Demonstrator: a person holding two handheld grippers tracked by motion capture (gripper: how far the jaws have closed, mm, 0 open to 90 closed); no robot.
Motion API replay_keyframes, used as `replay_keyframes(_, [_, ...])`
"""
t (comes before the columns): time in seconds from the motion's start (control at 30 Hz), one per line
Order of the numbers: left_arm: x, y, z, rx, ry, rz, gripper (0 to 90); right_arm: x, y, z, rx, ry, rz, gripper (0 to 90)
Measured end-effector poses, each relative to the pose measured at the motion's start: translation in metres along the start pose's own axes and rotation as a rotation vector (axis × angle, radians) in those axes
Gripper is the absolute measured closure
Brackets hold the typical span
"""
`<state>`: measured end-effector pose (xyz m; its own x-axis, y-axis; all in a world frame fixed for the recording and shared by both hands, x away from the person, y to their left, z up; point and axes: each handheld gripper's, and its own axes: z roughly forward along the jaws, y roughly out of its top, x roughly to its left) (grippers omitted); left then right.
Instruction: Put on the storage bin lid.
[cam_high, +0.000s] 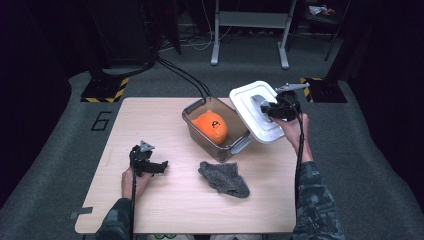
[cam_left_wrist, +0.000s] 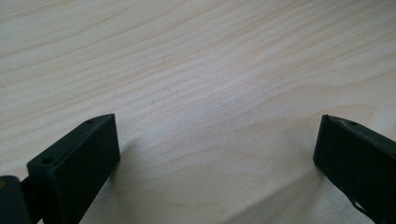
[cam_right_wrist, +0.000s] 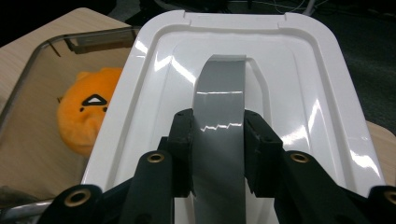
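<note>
Right gripper (cam_right_wrist: 217, 154) clamped on lid (cam_right_wrist: 299, 84) handle (cam_right_wrist: 219, 107), hiding toy (cam_right_wrist: 86, 119) partly; left gripper (cam_left_wrist: 215, 154) wide, empty over table (cam_left_wrist: 210, 56).

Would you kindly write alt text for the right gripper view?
The right gripper is shut on the grey handle of a white lid. Left of it, an orange plush toy lies in a clear bin.

High view: fixed above the person's side, facing forward and down over the whole counter (cam_high: 165, 210). Left claw view: close, angled down at bare wood. Right claw view: close on the white lid (cam_right_wrist: 317, 93) and orange toy (cam_right_wrist: 84, 116), both shared with the high view.
</note>
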<state>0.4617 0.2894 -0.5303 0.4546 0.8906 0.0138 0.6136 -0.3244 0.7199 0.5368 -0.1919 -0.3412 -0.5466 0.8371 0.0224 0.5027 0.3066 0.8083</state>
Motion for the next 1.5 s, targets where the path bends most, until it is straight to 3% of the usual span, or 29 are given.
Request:
replay_keyframes(1.0, [0.0, 0.0, 0.0, 0.001, -0.001, 0.0, 0.0, 0.065, 0.021, 0.046, 0.041, 0.178, -0.077, 67.1])
replay_keyframes(1.5, [0.0, 0.0, 0.0, 0.0, 0.0, 0.0, 0.0, 0.087, 0.023, 0.075, 0.082, 0.235, -0.108, 67.1])
